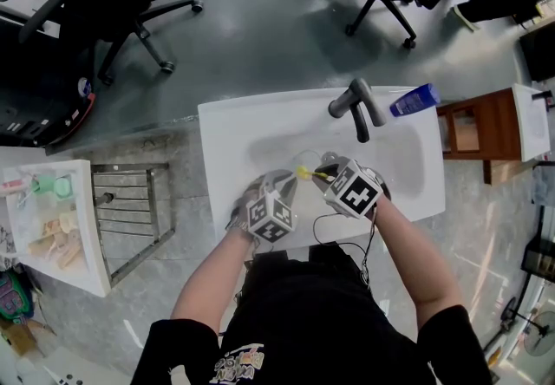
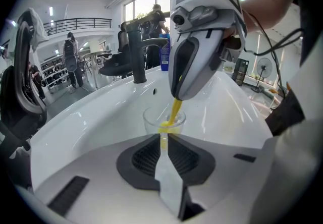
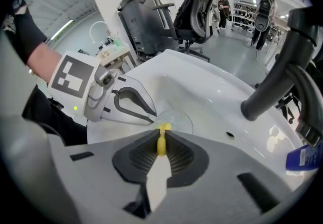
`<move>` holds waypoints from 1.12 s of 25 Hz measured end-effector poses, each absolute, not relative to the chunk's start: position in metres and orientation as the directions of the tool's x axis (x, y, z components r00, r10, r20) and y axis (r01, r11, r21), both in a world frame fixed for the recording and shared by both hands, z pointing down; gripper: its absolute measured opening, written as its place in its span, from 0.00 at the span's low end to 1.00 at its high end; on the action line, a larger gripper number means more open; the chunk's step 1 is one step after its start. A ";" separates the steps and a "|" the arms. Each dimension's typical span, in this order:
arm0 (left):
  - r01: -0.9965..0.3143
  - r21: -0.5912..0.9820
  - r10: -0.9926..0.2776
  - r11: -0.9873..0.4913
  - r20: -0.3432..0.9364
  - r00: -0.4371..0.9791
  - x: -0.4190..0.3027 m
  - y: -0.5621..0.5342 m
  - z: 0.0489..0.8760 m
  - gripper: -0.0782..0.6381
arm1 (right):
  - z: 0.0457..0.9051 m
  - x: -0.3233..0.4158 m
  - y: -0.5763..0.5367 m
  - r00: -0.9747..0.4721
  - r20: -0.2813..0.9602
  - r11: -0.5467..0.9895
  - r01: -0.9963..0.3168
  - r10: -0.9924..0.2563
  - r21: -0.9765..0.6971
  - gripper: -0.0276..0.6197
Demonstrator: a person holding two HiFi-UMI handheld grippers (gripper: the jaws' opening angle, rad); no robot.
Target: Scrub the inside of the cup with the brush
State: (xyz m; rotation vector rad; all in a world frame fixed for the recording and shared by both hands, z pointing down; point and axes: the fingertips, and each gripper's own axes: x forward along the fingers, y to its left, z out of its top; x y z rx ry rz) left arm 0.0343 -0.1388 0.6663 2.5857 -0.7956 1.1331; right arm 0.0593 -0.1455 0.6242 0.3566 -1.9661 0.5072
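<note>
At frame centre, in a white sink (image 1: pixel 234 132), the left gripper (image 2: pixel 162 140) clamps a clear cup (image 2: pixel 151 119) by its near wall. The right gripper (image 3: pixel 161 146) clenches a yellow brush (image 3: pixel 162 129) dipped inside. The cup looks light, slippery and breakable, best held at its rim.

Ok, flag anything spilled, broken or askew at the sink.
Nothing stands out: the left gripper holds the cup by its rim in the sink; the right gripper holds the yellow brush inside it.
</note>
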 end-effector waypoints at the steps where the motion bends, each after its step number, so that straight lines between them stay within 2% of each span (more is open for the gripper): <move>1: -0.553 -0.024 -0.393 -0.833 0.729 0.560 0.034 -0.139 0.666 0.17 | 0.624 0.058 -0.147 -0.427 0.904 0.868 -0.461 -0.032 -0.187 0.10; 14: -0.553 -0.022 -0.392 -0.833 0.729 0.561 0.034 -0.138 0.665 0.17 | 0.628 0.058 -0.172 -0.387 0.914 0.864 -0.494 -0.122 -0.094 0.10; 28: -0.556 -0.027 -0.397 -0.831 0.729 0.558 0.034 -0.138 0.666 0.17 | 0.636 0.074 -0.170 -0.304 0.948 0.907 -0.419 -0.090 -0.049 0.10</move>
